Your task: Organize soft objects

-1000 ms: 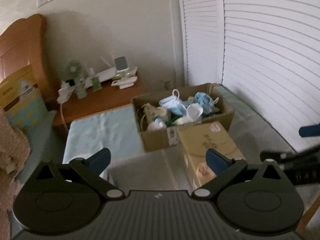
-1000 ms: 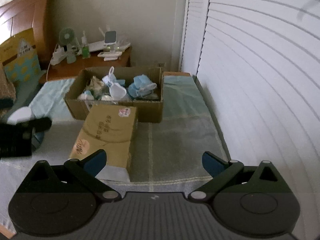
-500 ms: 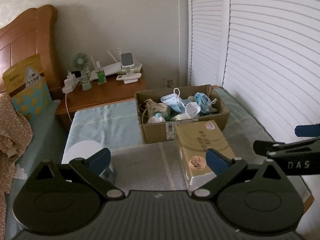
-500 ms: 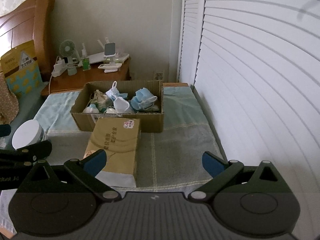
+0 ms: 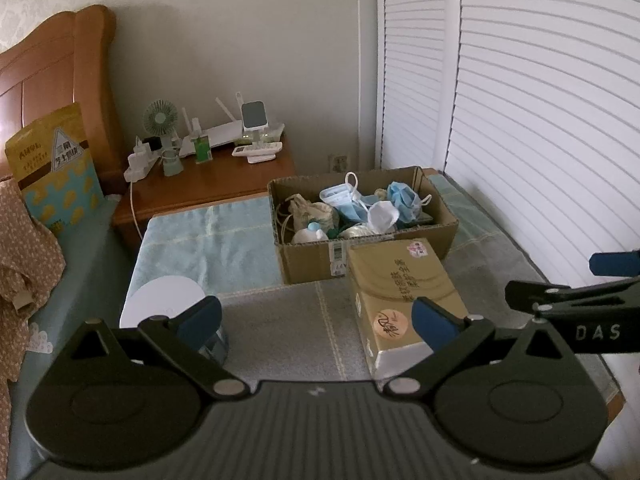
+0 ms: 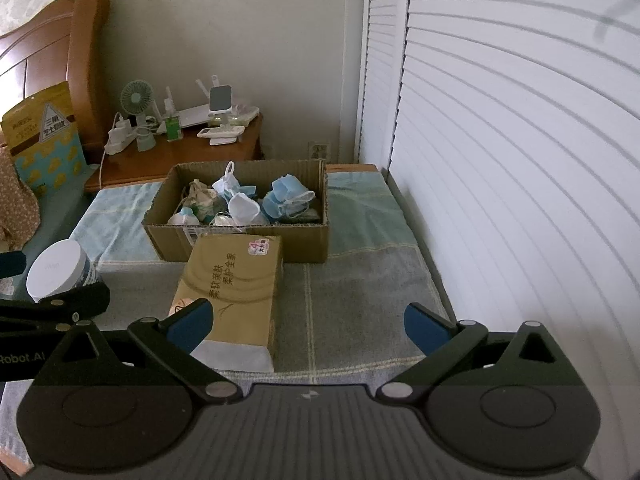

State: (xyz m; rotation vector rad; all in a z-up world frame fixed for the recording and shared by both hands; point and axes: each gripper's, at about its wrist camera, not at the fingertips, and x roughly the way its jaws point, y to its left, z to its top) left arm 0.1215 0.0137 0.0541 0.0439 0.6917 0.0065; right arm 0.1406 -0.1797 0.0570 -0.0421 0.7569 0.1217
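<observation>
Currently the soft objects, crumpled face masks (image 5: 362, 204) and small cloth pouches, lie heaped inside an open cardboard box (image 5: 312, 260) on a cloth-covered surface; whether worktop or bed I cannot tell. A tan tissue pack (image 5: 400, 292) lies just beside the box at its 6 o'clock side, touching or nearly so. A white-lidded jar (image 5: 164, 304) stands well apart at 8 o'clock. Judgement: the box serves as the collecting bin, so this fits either masks already gathered or a jumble awaiting sorting.

Left tongs (image 5: 316, 318): spread wide, holding nothing, touching nothing, aimed toward 12 o'clock at the box. Right tongs (image 6: 306, 320): equally spread, empty, hovering over the near end of the tissue pack.
</observation>
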